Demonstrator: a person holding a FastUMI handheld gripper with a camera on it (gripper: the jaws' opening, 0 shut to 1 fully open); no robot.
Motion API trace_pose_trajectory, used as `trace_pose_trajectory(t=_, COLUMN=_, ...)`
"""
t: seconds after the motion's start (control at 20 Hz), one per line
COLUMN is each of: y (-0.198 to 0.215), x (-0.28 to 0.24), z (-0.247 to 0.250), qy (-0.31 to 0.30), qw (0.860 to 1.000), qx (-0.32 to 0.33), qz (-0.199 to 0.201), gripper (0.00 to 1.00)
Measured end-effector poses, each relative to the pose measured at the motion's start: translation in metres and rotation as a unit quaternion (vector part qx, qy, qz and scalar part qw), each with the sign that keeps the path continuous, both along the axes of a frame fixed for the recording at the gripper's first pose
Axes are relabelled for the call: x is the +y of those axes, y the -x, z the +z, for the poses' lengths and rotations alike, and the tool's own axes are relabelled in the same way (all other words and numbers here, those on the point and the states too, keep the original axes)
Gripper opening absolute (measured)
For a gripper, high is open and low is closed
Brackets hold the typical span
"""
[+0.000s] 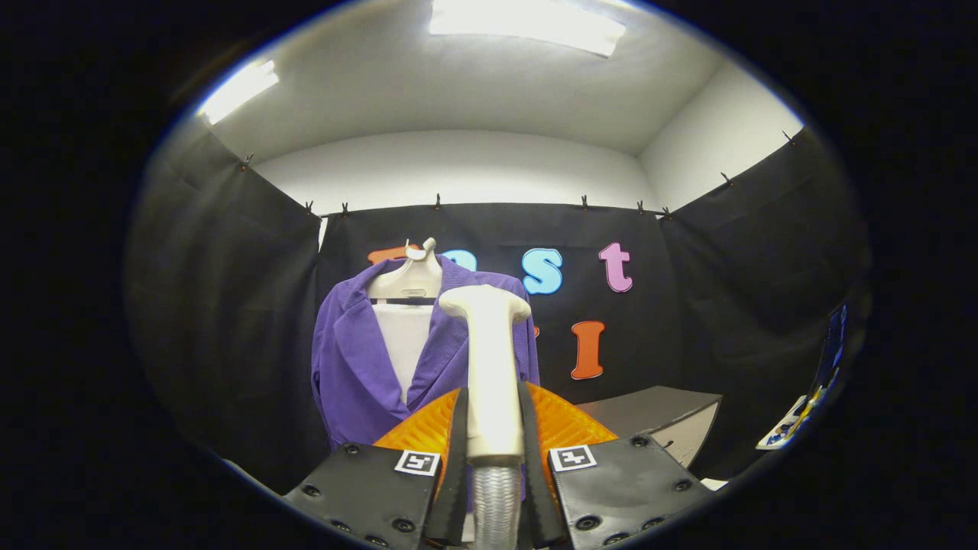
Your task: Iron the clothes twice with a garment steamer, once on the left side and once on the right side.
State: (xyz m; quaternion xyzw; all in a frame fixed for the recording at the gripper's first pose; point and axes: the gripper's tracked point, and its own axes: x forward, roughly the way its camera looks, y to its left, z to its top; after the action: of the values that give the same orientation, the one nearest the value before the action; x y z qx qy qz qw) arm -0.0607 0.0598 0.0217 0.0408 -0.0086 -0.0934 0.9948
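Tool: the tool [493, 428] is clamped on the handle of the garment steamer [489, 367], one finger pressing each side of the shaft.
Steamer: it stands upright between the fingers, its flared cream head at the top and level with the jacket's chest; which way the steam face points cannot be told.
Hose: a ribbed grey hose [495, 500] leaves the bottom of the handle and is cut off between the finger bases.
Garment: a purple jacket [355, 367] hangs beyond the fingers on a pale hanger [409, 279], open at the front over a white panel; its near-right half is largely hidden behind the steamer handle, and its hem is hidden behind the tool.
Contact: whether the steamer head touches the cloth or sits just short of it cannot be made out.
Hanger: its hook is small and blurred against the backdrop; what it hangs from is not clear.
Worktop: a dark worktop [657, 409] with a pale front edge lies beyond the fingers, beside the jacket, partly covered by the tool.
Backdrop: black cloth pinned up with small clips [437, 202], white wall and ceiling lights [527, 27] above.
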Motion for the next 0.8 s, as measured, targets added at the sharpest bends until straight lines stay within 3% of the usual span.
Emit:
trace_pose_trajectory(t=0.4, y=-0.002, x=0.038, z=0.003, qy=0.024, qw=1.000, qx=-0.016, qz=0.004, gripper=0.39)
trace_pose_trajectory(t=0.8, y=-0.029, x=0.036, z=-0.014, qy=0.028, qw=1.000, qx=-0.004, qz=-0.012, gripper=0.39)
